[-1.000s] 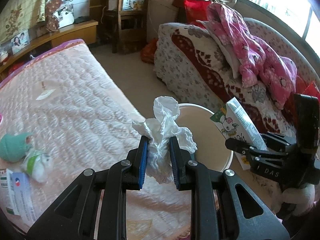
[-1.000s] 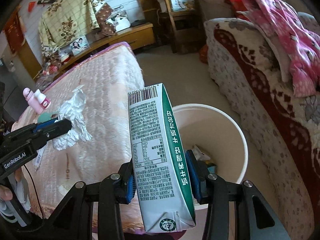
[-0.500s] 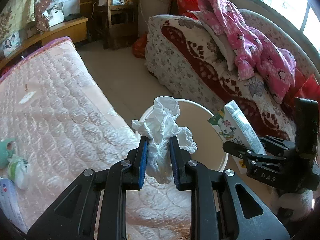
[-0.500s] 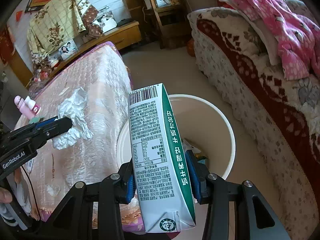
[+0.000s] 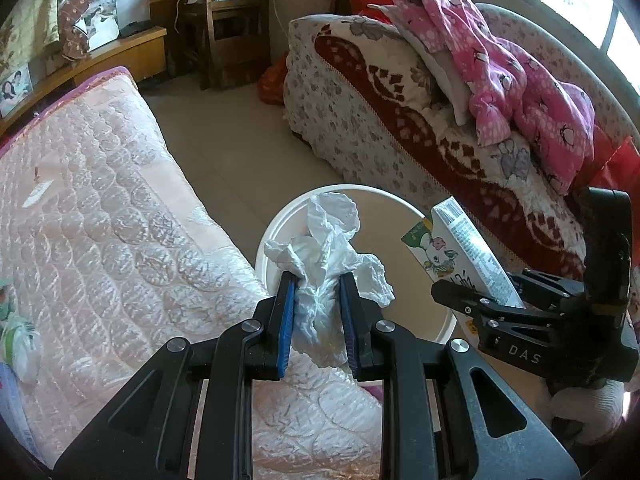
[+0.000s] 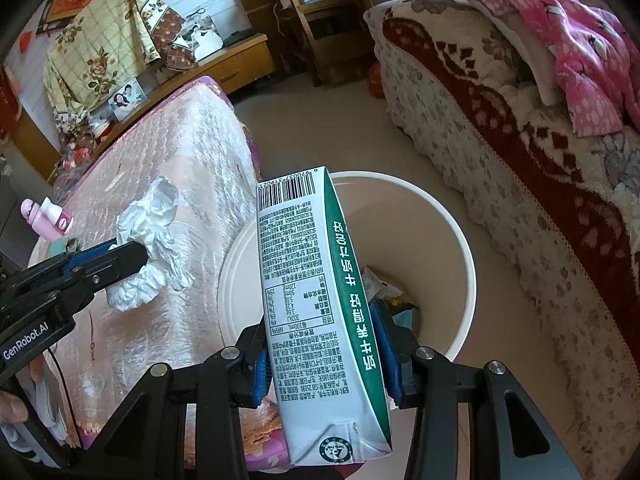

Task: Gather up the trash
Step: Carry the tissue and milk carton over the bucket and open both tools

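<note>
My left gripper is shut on a crumpled white tissue and holds it at the near rim of the round white trash bin, beside the bed edge. My right gripper is shut on a white and green milk carton, held upright over the bin, which has some trash at its bottom. The carton and right gripper show at the bin's right side in the left wrist view. The left gripper with the tissue shows in the right wrist view.
A bed with a pink quilted cover lies left of the bin. A sofa with a floral and red blanket and pink clothes stands right. A pink bottle and wrapped items lie on the bed. Beige floor runs between.
Both grippers have moved toward the bin with their loads. The tissue now sits at the bin's rim, and the bin looms larger under the carton.
</note>
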`<state>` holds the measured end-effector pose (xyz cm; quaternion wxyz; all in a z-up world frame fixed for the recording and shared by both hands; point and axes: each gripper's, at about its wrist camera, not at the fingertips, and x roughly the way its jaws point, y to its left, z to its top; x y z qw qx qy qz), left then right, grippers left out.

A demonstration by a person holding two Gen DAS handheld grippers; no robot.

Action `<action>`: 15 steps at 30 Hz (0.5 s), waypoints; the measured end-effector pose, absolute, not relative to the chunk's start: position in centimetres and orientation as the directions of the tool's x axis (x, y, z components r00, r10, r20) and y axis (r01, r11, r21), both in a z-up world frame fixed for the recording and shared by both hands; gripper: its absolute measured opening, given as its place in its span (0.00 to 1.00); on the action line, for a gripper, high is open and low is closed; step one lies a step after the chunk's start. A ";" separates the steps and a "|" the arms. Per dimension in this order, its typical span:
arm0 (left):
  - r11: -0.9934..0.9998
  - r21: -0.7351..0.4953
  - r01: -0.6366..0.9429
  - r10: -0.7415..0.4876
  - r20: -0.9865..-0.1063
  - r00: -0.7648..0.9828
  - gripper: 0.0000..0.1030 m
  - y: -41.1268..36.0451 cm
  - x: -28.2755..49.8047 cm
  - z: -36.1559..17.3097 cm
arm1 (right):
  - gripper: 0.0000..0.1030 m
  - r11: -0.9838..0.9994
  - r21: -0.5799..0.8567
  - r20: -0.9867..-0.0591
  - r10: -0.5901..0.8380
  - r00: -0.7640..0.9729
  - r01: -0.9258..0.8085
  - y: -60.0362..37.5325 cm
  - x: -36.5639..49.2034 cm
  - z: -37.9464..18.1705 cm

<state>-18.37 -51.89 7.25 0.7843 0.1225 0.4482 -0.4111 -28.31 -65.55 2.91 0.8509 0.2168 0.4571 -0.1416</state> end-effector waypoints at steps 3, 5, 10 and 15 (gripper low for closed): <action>0.630 -0.176 0.756 -0.534 -0.805 0.257 0.19 -52.3 -18.5 7.1 | 0.41 0.862 0.242 -0.842 -0.041 0.538 0.445 -65.9 -28.2 2.6; 0.630 -0.177 0.756 -0.533 -0.807 0.255 0.19 -52.5 -18.5 6.9 | 0.41 0.861 0.242 -0.844 -0.041 0.535 0.448 -66.1 -28.1 2.4; 0.632 -0.188 0.752 -0.534 -0.809 0.246 0.19 -53.0 -18.4 6.4 | 0.41 0.855 0.240 -0.849 -0.045 0.526 0.460 -66.5 -27.9 1.9; 0.637 -0.201 0.744 -0.538 -0.807 0.243 0.22 -53.1 -18.1 6.2 | 0.41 0.844 0.249 -0.849 -0.046 0.526 0.476 -67.0 -27.7 1.5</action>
